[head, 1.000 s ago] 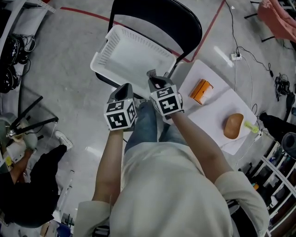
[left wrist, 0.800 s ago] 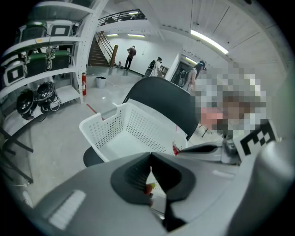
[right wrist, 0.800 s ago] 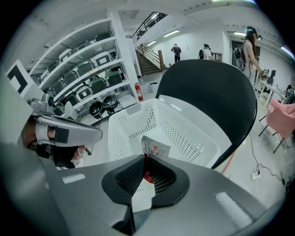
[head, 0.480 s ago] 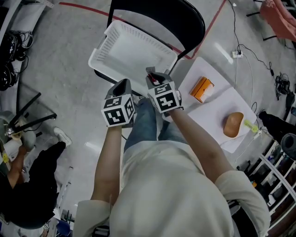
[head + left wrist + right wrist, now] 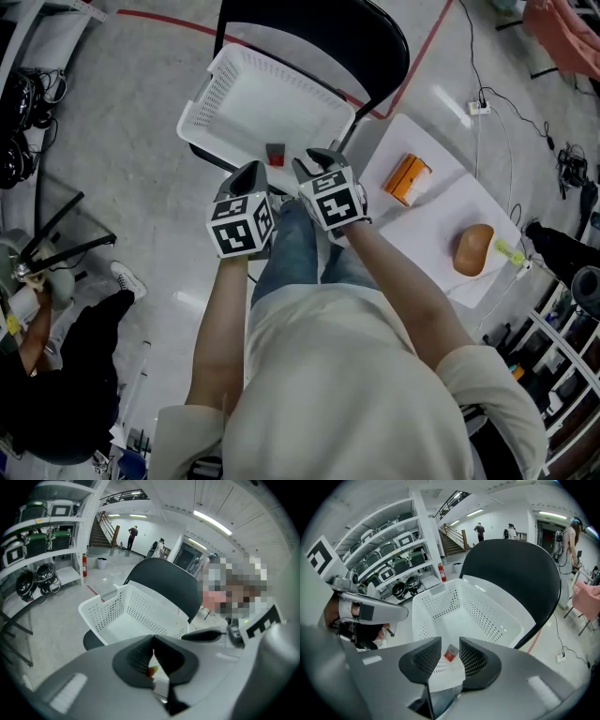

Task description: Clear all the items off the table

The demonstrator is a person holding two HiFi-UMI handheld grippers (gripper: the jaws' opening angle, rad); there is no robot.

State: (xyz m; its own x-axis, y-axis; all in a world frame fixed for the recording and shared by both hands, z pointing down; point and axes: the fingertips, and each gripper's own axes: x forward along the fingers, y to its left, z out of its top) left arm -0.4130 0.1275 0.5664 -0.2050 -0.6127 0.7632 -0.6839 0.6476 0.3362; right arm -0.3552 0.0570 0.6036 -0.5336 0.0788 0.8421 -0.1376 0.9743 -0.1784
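Red item (image 5: 275, 155) in basket (image 5: 216, 92): too small to identify. Chair (image 5: 319, 28) seat mostly hidden under basket. Table (image 5: 441, 214) near corner covered by right forearm (image 5: 394, 272).

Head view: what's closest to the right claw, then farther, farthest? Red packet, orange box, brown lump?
1. Red packet, in the basket.
2. Orange box, on the table.
3. Brown lump, far right.
The right claw has just been opening; nothing between.

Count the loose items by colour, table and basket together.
Red: 1, packet within the basket
Orange: 1, box on the table
Brown: 1, rounded item
Yellow-green: 1, small piece near the table's edge
Total: 4
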